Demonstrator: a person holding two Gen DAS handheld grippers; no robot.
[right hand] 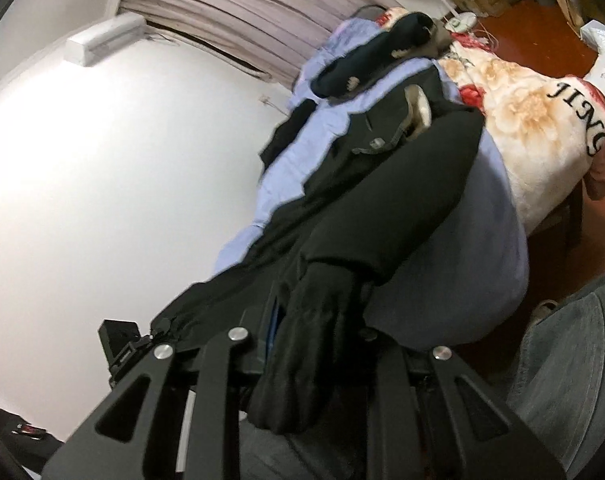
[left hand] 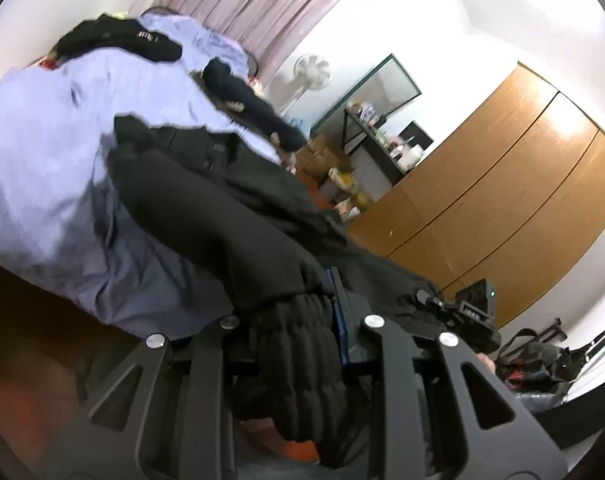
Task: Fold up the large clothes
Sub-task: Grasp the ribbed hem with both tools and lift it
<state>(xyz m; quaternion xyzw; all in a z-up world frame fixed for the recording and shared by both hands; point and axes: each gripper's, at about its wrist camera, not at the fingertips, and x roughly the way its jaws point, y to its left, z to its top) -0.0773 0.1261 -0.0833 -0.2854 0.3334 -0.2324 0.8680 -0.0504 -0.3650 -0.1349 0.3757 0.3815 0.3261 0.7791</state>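
Left gripper and right gripper, each clamped on a ribbed cuff of the black jacket; the garment stretches ahead over the lilac sheet.

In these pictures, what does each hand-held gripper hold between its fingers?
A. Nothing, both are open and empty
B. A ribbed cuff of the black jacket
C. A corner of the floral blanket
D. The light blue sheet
B: in each wrist view a ribbed cuff of the black jacket is pinched in the hand-held gripper, left and right, while the light blue sheet lies beneath, untouched.
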